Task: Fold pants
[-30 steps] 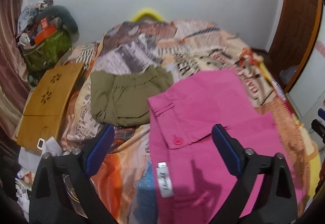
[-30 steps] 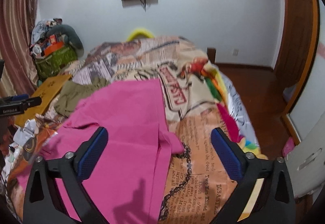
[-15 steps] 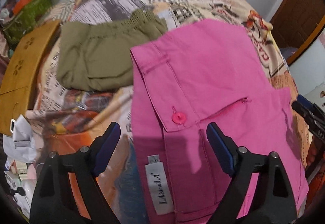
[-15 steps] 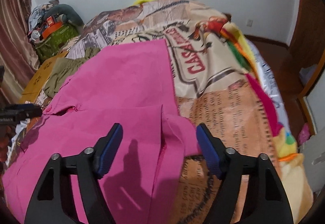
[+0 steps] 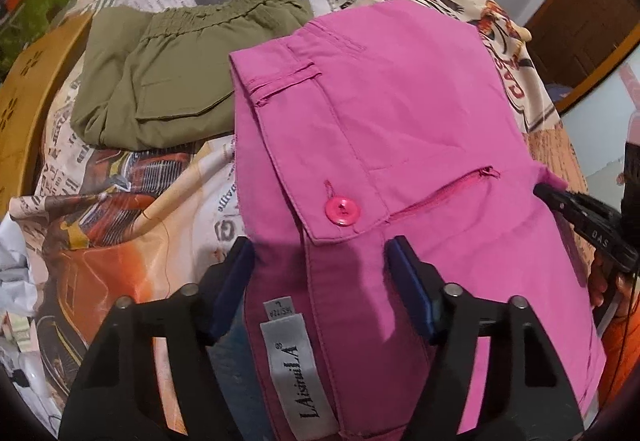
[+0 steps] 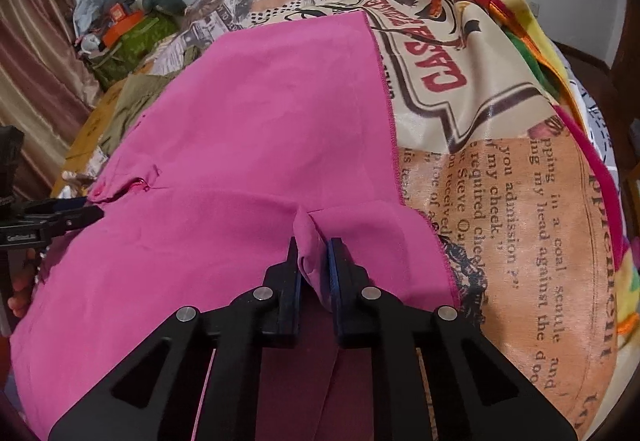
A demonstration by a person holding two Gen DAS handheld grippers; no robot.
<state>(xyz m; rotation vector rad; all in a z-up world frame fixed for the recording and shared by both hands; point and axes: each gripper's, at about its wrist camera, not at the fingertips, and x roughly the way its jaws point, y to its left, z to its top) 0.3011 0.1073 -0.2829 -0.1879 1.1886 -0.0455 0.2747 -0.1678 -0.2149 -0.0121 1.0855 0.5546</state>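
Pink pants lie spread on the bed, waistband with a pink button and a white label nearest the left camera. My left gripper is open, its fingers straddling the waistband just below the button. In the right wrist view the pants fill the middle. My right gripper is shut on a raised pinch of the pink fabric near the leg's right edge. The right gripper also shows at the right of the left wrist view, gripping the fabric edge.
Folded olive-green pants lie to the left of the pink ones. The bed has a newspaper-print cover. A tan wooden board and a green bag with clutter sit at the bed's left side. A brown door stands right.
Both grippers came down to the pants. The right gripper closed on a fold of pink fabric. The left gripper narrowed and moved onto the waistband.
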